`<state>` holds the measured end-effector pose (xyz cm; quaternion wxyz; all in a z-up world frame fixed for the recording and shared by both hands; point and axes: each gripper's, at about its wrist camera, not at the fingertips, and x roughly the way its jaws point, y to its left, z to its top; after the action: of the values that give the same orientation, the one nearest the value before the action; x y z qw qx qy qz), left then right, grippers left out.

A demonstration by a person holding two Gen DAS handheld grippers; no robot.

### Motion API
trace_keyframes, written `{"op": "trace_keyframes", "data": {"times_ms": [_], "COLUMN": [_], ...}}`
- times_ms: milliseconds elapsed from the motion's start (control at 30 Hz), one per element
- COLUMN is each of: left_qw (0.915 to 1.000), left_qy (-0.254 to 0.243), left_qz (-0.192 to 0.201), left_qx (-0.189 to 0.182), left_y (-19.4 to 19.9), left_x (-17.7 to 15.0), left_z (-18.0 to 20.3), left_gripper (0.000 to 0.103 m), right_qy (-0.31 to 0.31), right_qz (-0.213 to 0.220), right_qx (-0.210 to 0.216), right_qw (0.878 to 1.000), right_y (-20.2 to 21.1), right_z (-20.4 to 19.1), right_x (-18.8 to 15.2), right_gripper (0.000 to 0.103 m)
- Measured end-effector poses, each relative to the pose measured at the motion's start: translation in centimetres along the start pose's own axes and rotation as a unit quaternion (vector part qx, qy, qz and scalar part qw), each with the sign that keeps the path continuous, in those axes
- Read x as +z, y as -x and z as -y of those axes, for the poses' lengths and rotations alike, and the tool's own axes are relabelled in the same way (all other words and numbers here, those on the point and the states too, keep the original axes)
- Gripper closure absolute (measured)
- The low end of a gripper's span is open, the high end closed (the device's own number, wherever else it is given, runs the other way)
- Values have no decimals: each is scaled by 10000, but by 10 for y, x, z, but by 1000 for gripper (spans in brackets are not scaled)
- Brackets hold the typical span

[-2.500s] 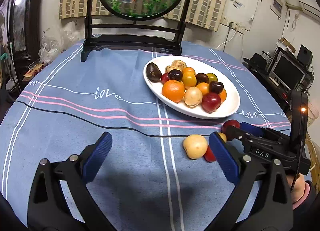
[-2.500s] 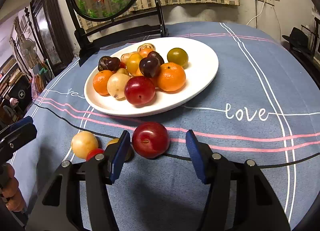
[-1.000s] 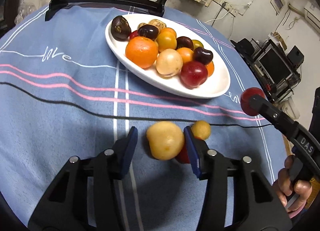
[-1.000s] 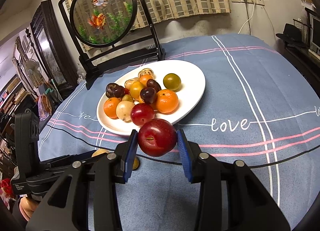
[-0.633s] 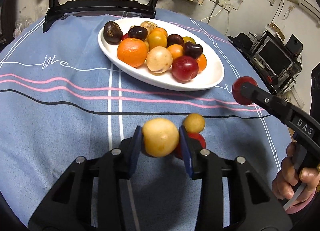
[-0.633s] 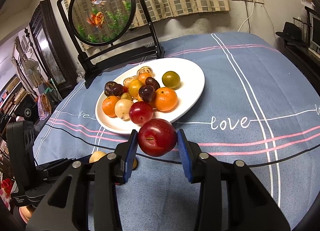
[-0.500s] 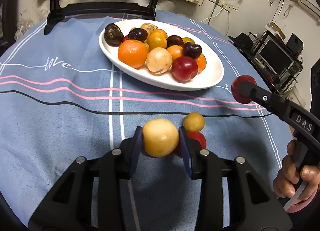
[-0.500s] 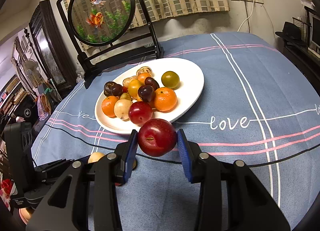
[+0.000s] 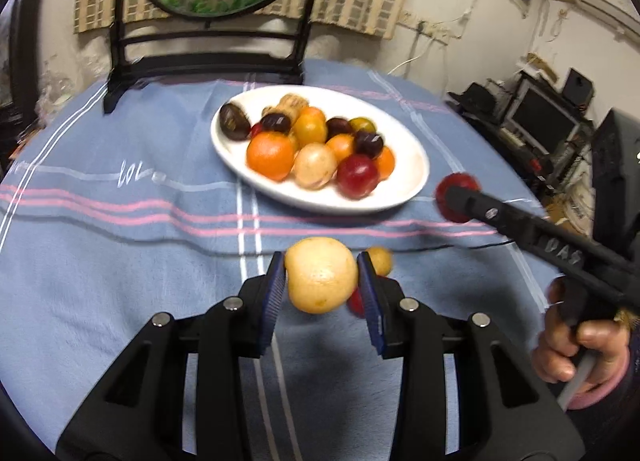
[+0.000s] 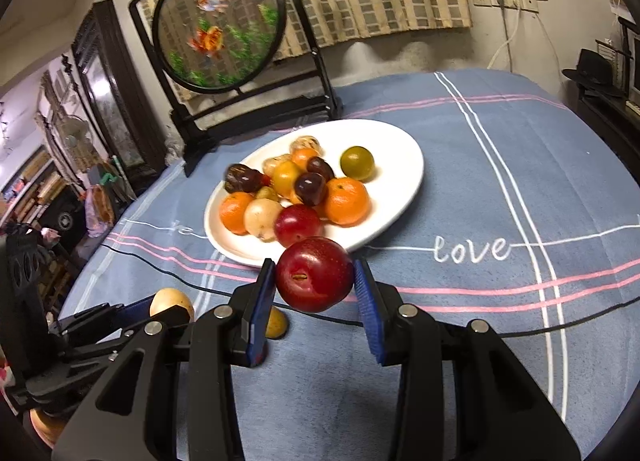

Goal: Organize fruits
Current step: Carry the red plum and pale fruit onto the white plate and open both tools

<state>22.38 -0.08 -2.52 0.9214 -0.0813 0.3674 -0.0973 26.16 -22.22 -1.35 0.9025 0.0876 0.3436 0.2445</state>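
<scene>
My left gripper (image 9: 322,277) is shut on a pale yellow round fruit (image 9: 321,275) and holds it above the blue tablecloth. My right gripper (image 10: 314,275) is shut on a red plum (image 10: 315,274), also lifted, just in front of the white oval plate (image 10: 404,189). The plate (image 9: 416,165) holds several fruits: oranges, plums and dark ones. A small yellow fruit (image 9: 380,260) and a red one (image 9: 355,302) lie on the cloth behind my left fingers. The red plum also shows in the left wrist view (image 9: 456,195), and the yellow fruit in the right wrist view (image 10: 171,301).
A round fish picture in a black stand (image 10: 224,33) stands at the back edge of the table. A thin black cable (image 10: 540,325) runs across the cloth. Shelves and a monitor (image 9: 548,121) sit off the table to the right.
Both grippers closed on their fruits and lifted them off the cloth. In the last half second the left gripper rose and tilted up; the right gripper edged toward the plate.
</scene>
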Motion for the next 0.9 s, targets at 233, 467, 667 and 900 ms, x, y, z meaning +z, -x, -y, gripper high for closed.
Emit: {"op": "trace_keyframes", "data": {"times_ms": [233, 467, 667, 900], "left_qw": [9991, 9985, 9993, 9986], "left_qy": [-225, -298, -210, 104], "left_qz": [366, 457, 279, 423], "left_qx": [27, 101, 150, 297], "left_y": [-11, -71, -110, -107], "left_x": [67, 128, 139, 137], "left_z": [-4, -3, -12, -22], "left_gripper": [66, 66, 66, 14], "right_qy": [292, 532, 595, 628], "right_qz": [480, 636, 410, 625], "right_qx": [-176, -286, -292, -303], "right_qw": [9983, 9961, 9970, 9956], "right_y": [-7, -55, -88, -76], "right_z": [-3, 7, 13, 9], "right_x": [34, 70, 72, 72], "right_gripper": [62, 62, 62, 39]}}
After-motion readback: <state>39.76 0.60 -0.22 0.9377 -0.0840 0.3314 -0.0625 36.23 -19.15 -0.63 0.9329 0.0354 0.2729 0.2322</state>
